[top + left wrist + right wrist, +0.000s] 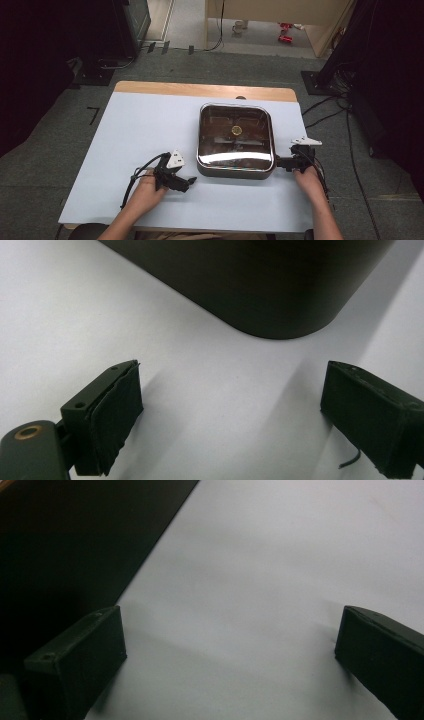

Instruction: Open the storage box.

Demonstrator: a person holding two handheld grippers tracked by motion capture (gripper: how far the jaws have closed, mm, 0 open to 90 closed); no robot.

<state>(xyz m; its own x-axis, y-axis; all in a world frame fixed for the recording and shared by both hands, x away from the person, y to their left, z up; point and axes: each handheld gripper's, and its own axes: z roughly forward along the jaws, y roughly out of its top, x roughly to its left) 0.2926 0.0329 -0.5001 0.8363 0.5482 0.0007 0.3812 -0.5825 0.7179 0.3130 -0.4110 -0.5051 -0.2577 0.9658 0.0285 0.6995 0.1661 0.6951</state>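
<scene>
Forearms are coming in low, bracketing the square pan (235, 141) mid-surface (140, 130). Just left of the pan, the left gripper (191, 180) is gaping empty; just right of it, the right gripper (278, 162) is likewise released, likely readying a two-sided lift.

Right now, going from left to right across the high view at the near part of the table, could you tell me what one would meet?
Left hand-held gripper with open jaws → dark square glossy pan with rounded corners → right hand-held gripper, jaws open beside the pan's right edge.
</scene>
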